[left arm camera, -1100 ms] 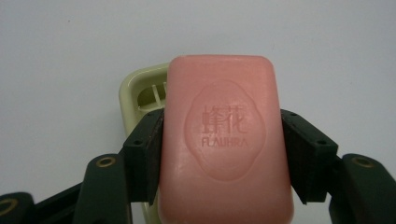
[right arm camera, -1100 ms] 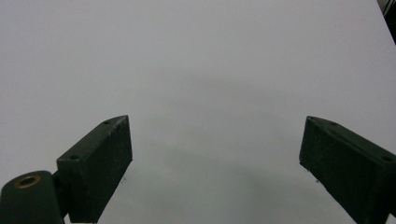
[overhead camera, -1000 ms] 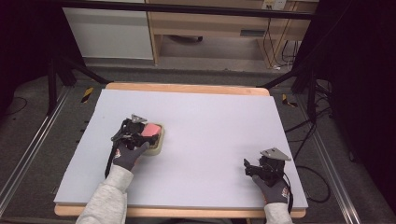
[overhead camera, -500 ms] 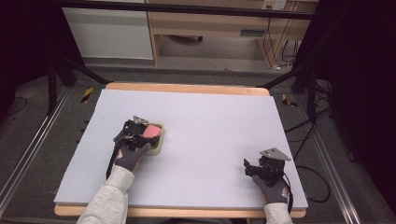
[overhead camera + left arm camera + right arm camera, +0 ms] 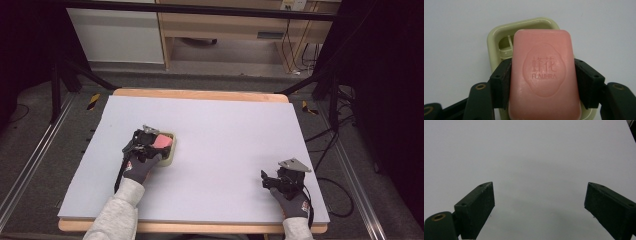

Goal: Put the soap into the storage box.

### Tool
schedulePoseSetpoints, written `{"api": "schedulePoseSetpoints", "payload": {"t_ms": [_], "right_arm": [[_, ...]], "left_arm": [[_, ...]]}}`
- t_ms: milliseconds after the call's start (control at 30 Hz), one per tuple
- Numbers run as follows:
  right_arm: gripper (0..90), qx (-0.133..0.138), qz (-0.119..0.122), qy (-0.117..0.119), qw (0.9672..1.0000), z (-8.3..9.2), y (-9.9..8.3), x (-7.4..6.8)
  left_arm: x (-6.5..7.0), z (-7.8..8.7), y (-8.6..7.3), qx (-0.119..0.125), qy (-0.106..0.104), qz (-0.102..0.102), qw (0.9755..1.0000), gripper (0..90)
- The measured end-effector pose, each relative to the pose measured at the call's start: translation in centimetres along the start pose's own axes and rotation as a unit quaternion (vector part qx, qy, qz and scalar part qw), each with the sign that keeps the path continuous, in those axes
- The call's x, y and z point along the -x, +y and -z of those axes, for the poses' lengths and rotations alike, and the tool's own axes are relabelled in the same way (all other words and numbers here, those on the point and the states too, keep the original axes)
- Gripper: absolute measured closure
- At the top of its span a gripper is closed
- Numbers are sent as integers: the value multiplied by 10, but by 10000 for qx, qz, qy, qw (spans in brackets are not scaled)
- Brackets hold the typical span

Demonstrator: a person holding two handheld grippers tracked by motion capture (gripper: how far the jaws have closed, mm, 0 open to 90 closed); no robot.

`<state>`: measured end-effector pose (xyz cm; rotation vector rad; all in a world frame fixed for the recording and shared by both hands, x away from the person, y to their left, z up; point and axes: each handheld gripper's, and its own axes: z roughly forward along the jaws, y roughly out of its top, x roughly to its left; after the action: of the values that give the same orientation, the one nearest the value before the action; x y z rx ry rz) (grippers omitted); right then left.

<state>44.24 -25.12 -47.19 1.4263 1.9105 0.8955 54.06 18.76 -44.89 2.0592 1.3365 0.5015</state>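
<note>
**Pink soap bar, held over its dish**

Left gripper: fingers clamped on both long sides of the pink soap bar, embossed "FLAUHRA", directly over a pale green soap dish on the left of the white worktop. Right gripper: fingers spread wide, nothing between them, near the worktop's front right corner.

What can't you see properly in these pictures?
- The soap dish, left gripper view: the pink soap covers most of its inside.
- The soap's near end, same view: cut off by the bottom edge.
- The letters on the soap, high view: too small.
- The person's arms, high view: cut off by the bottom edge.
</note>
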Motion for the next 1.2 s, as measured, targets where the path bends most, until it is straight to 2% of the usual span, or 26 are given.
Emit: {"api": "schedulePoseSetpoints", "payload": {"t_ms": [433,500,600,800,967,1200], "right_arm": [[95,0,12,-7,10000,0,0,0],[95,-2,15,-8,10000,0,0,0],[95,-8,30,-8,10000,0,0,0],[94,1,-17,-14,10000,0,0,0],[95,8,-22,-27,10000,0,0,0],[94,3,-87,-68,9999,0,0,2]], "left_arm": [[0,-1,-1,15,1,38,10000,370],[-1,1,0,75,-9,50,10000,352],[-3,5,0,243,-162,168,9994,337],[-4,14,3,434,-187,179,9987,315],[-2,25,6,631,-221,104,9977,298],[3,38,1,747,-314,-151,9966,278]]}}
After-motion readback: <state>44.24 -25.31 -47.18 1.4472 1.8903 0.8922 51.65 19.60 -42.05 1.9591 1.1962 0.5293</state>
